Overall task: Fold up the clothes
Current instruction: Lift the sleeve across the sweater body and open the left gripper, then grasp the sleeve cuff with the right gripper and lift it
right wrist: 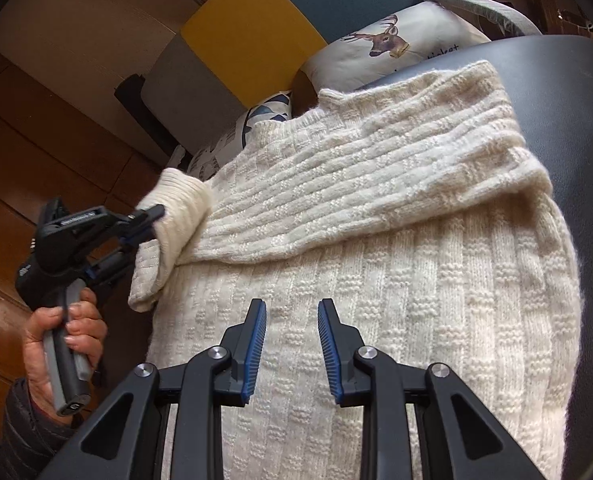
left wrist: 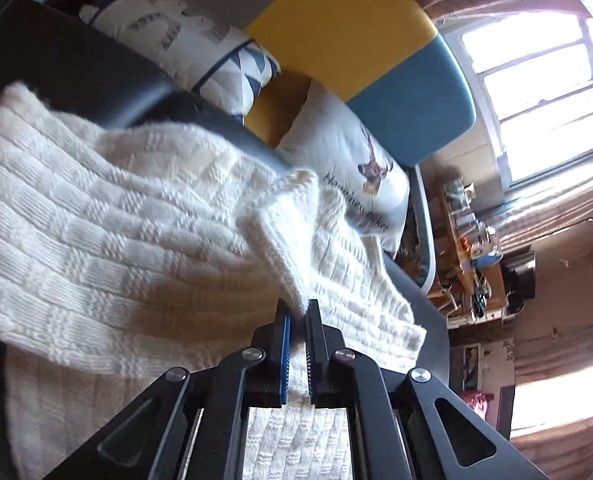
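A dark counter [right wrist: 576, 128] stands before a chair with a yellow, teal and grey back [right wrist: 252, 36]; printed cushions [left wrist: 348, 152] rest on its seat; a barred window [left wrist: 544, 92] glares with daylight; a cluttered wooden shelf [left wrist: 472, 248] stands below it; brown wooden panelling [right wrist: 36, 152] fills the other side.

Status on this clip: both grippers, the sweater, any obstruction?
Left gripper shut on sleeve cuff. Right gripper open, empty, over cream sweater. One sleeve already across the chest. Nothing in the way.
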The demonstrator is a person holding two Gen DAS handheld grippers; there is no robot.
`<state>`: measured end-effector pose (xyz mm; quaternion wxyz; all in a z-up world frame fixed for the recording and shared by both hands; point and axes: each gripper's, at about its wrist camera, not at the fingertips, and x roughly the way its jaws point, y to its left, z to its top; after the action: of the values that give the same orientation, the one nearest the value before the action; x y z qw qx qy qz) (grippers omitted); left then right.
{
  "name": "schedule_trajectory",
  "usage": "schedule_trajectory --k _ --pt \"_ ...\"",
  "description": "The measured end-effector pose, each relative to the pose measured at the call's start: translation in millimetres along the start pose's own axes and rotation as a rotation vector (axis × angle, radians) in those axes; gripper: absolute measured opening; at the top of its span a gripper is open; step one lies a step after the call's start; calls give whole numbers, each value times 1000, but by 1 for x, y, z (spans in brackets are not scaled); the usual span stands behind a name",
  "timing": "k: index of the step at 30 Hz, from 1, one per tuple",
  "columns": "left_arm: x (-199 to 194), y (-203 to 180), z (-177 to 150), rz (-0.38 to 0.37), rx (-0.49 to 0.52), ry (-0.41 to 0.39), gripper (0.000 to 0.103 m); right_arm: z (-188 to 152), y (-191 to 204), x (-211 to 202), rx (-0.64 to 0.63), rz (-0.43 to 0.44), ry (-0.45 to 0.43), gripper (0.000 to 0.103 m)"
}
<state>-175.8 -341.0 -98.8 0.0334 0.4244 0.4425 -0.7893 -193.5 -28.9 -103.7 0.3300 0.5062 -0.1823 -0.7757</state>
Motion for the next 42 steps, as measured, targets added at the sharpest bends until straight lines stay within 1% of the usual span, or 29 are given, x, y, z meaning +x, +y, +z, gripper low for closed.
schedule_trajectory --k 1,2,3,4,5,7,8,9,12,14,16,20,22,26,27,28,29,30,34,38,39,42 --pt "3 1 -6 1 11 20 8 3 2 3 7 17 4 27" --pt "5 0 -9 -1 24 40 13 6 5 6 10 31 3 27" --pt "5 2 -9 -5 38 42 20 9 8 9 11 44 0 27" --pt "5 5 -8 -8 53 40 23 12 13 12 4 50 0 27" --pt "-1 6 -7 -29 62 32 28 15 17 18 3 70 4 27" --pt "-21 10 -2 -59 70 8 38 20 23 30 45 135 16 27" --pt "-33 13 0 -71 69 -7 46 24 26 38 72 170 22 27" --pt "-45 19 2 -91 62 -21 48 27 26 46 109 190 27 27" --pt "-75 43 5 -137 20 -56 49 36 27 73 225 240 44 27" --pt "-91 64 7 -153 -15 -67 49 37 23 88 279 212 49 27" --pt "-103 86 7 -145 -56 -80 49 32 16 92 344 209 42 27" --pt "-115 124 3 -133 -131 -98 49 25 7 100 440 227 18 27" --pt "-116 138 3 -145 -161 -100 49 26 4 108 492 248 18 27" --pt "-124 151 0 -162 -181 -116 49 27 11 120 541 267 -30 27" --pt "-126 153 0 -165 -183 -120 49 28 15 122 525 252 -39 27" --pt "-127 155 0 -173 -191 -125 49 30 20 127 480 206 -17 20" --pt "-129 159 0 -188 -207 -128 49 33 25 132 430 156 10 10" --pt "-130 162 -1 -205 -225 -131 49 35 30 131 400 132 10 7" --pt "-133 177 1 -243 -305 -164 50 45 50 122 292 54 -10 6" --pt "-125 189 3 -294 -419 -171 51 66 81 103 164 55 -49 6" --pt "-121 189 3 -299 -437 -169 51 71 88 99 134 51 -53 6" --pt "-107 184 3 -286 -449 -169 53 87 109 82 86 87 -78 6"
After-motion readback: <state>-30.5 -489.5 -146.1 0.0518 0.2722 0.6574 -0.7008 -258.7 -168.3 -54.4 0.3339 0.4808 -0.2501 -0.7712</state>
